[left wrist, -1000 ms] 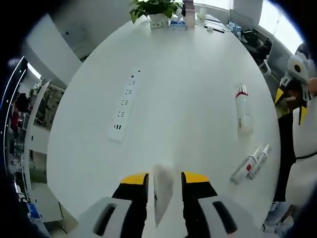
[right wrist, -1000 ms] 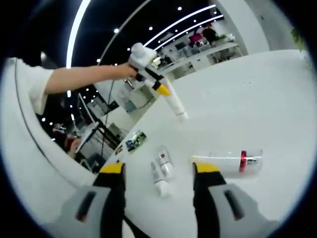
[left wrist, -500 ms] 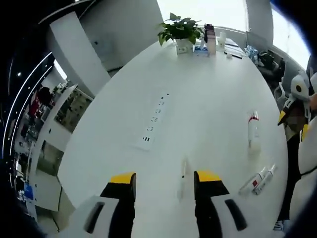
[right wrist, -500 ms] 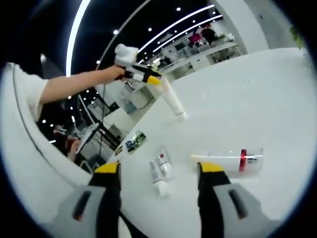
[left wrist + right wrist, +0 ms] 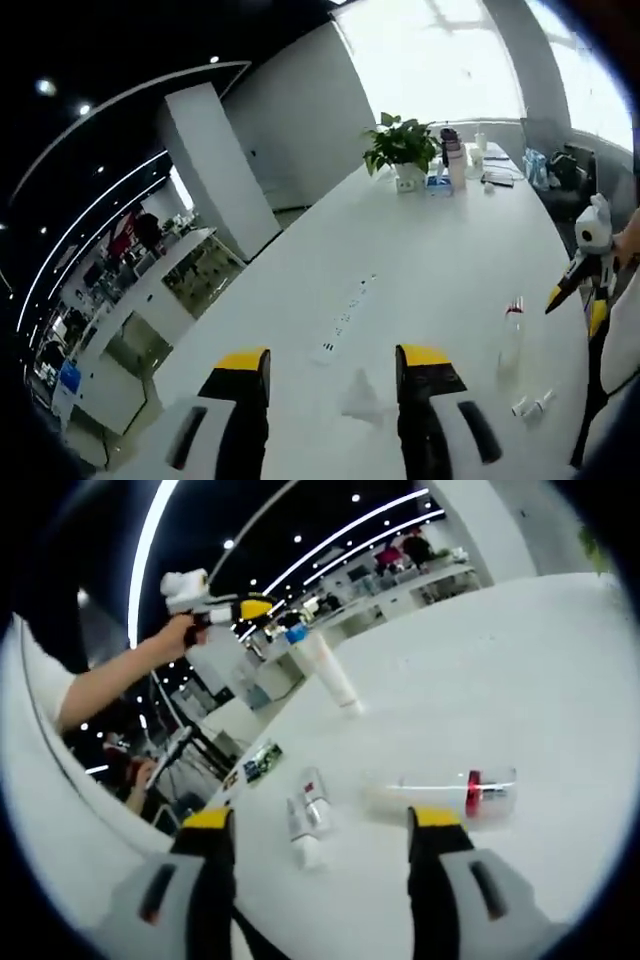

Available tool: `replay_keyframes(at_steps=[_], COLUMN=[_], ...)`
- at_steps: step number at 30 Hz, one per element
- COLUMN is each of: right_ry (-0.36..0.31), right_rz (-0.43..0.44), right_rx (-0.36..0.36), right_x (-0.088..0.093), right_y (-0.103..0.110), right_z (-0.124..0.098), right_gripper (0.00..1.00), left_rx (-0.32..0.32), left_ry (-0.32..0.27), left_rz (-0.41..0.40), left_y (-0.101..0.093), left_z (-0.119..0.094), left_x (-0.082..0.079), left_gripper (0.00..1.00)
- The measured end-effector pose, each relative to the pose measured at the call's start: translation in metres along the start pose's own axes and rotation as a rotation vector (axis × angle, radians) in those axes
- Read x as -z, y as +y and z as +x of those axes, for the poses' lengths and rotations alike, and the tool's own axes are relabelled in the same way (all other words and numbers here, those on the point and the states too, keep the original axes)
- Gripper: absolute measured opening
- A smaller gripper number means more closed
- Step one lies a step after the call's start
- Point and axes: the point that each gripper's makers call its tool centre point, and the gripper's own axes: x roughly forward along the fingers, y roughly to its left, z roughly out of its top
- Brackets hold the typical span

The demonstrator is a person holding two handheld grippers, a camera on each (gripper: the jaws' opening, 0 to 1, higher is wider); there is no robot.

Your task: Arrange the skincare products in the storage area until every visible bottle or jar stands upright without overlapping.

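I am working at a wide white table [image 5: 430,260] with a two-jaw gripper in each hand. My left gripper [image 5: 330,365] is lifted above the table with its jaws apart and nothing between them. Below and just ahead of it stands a white tube [image 5: 330,675], cap down on the table. In the right gripper view this tube is upright though leaning a little, with my raised left gripper above and to its left, clear of it. That spacing suggests the tube was set there on purpose to stand by itself.

My right gripper [image 5: 320,825] hangs low near the table edge, jaws open and empty. Just ahead of it lie the products not yet righted. A clear bottle [image 5: 440,792] with a red band lies on its side. To its left, two small white tubes [image 5: 305,815] lie flat, touching side by side.

Farther off, a power strip [image 5: 345,320] sits mid-table and a potted plant [image 5: 400,150] stands at the far end.

I judge the task as partly done: one product stands, three lie flat.
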Motion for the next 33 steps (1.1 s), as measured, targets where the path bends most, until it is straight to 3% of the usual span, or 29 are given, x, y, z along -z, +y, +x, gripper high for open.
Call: replay_keyframes(at_steps=[2, 6, 11, 12, 13, 14, 17, 21, 29, 30, 33], right_ry=[-0.001, 0.002, -0.006, -0.009, -0.013, -0.014, -0.016, -0.018, -0.007, -0.001, 0.004], right_rz=[0.01, 0.028, 0.052, 0.056, 0.063, 0.065, 0.074, 0.089, 0.06, 0.031, 0.016], right_rx=[0.002, 0.013, 0.03, 0.033, 0.038, 0.04, 0.051, 0.068, 0.121, 0.148, 0.163], right_x=[0.004, 0.013, 0.019, 0.019, 0.02, 0.021, 0.025, 0.029, 0.028, 0.027, 0.024], right_y=[-0.003, -0.012, -0.02, -0.021, -0.024, -0.025, -0.03, -0.036, -0.051, -0.056, -0.059], right_z=[-0.003, -0.012, -0.025, -0.028, -0.033, -0.035, -0.045, -0.058, -0.066, -0.068, -0.07], right_gripper=[0.68, 0.68, 0.68, 0.68, 0.68, 0.68, 0.68, 0.68, 0.69, 0.7, 0.71], left_rx=[0.016, 0.206, 0.361, 0.375, 0.431, 0.465, 0.5, 0.522, 0.565, 0.585, 0.582], left_ry=[-0.025, -0.047, 0.101, 0.111, 0.178, 0.195, 0.239, 0.28, 0.393, 0.436, 0.463], left_rz=[0.005, -0.023, -0.011, -0.013, -0.036, -0.06, -0.058, -0.022, 0.077, 0.087, 0.122], left_y=[-0.016, -0.094, -0.162, -0.167, -0.188, -0.201, -0.221, -0.241, -0.267, -0.272, -0.276], left_z=[0.001, 0.019, 0.061, 0.065, 0.074, 0.082, 0.095, 0.117, 0.147, 0.148, 0.156], left_x=[-0.007, -0.017, 0.025, 0.028, 0.045, 0.052, 0.065, 0.076, 0.099, 0.106, 0.114], left_gripper=[0.44, 0.44, 0.51, 0.51, 0.51, 0.51, 0.52, 0.62, 0.55, 0.52, 0.5])
